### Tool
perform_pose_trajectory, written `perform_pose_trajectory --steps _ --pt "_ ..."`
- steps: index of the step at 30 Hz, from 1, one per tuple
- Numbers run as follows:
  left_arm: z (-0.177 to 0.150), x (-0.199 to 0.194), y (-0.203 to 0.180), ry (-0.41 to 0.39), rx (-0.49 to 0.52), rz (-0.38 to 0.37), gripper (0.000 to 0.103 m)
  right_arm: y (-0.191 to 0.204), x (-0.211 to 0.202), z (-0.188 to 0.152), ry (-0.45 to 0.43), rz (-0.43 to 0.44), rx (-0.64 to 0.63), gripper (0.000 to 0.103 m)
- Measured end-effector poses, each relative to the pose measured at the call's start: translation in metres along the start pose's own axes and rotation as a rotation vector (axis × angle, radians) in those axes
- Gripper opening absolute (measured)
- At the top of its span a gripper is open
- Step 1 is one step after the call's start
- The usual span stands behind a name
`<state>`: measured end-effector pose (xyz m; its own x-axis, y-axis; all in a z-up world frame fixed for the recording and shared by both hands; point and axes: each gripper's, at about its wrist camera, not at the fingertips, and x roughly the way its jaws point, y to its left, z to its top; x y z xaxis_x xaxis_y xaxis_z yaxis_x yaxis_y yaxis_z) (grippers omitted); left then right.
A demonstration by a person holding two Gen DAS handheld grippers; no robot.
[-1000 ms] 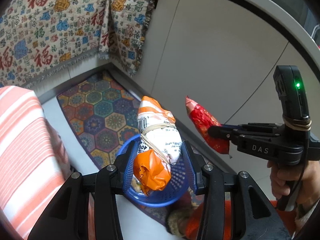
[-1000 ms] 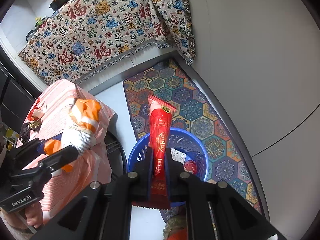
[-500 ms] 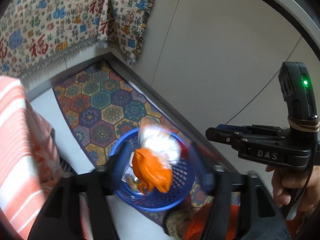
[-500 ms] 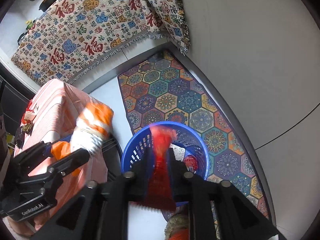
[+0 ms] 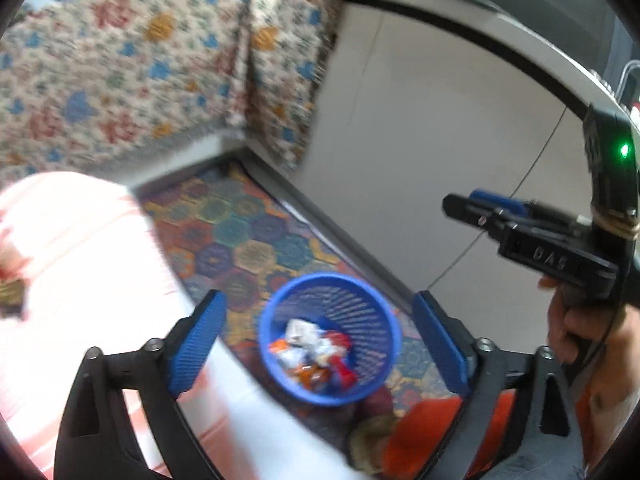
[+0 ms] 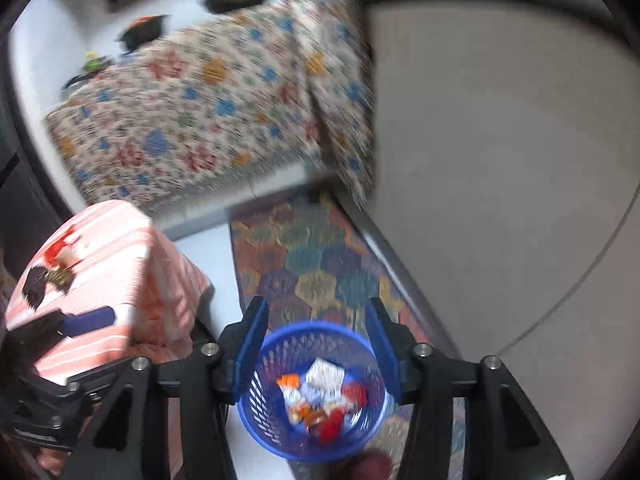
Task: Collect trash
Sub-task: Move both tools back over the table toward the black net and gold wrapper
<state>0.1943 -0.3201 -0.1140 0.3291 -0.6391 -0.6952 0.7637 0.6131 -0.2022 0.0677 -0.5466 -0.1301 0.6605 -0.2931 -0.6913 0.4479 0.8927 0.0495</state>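
Both claws are opening with nothing between their jaws: left claw (image 5: 320, 344) wide, right claw (image 6: 316, 344) about halfway. Wrappers (image 5: 316, 354) are lying in the blue basket (image 5: 384, 316) on the rug (image 5: 248, 236). More trash seems to be waiting on the striped surface (image 6: 108, 264).

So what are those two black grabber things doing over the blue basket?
A person is picking up trash with them. The left gripper and right gripper are both above the blue basket, jaws opening with nothing between them. The wrappers already lie in the basket, which sits on the patterned rug.
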Motion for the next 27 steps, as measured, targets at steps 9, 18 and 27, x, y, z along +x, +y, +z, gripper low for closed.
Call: perform_pose_trajectory --steps 9,18,27 --pt "-0.086 -0.079 0.128 0.053 -0.083 0.339 0.098 0.163 -0.029 -0.013 -0.005 0.169 -0.237 0.071" --pt "-0.143 -0.115 0.253 0.070 -0.305 0.562 0.098 0.316 0.023 -0.074 0.182 0.340 -0.369 0.071" --pt "-0.146 -0.099 0.290 0.067 -0.386 0.584 0.103 0.365 0.063 -0.082 0.187 0.268 -0.426 0.077"
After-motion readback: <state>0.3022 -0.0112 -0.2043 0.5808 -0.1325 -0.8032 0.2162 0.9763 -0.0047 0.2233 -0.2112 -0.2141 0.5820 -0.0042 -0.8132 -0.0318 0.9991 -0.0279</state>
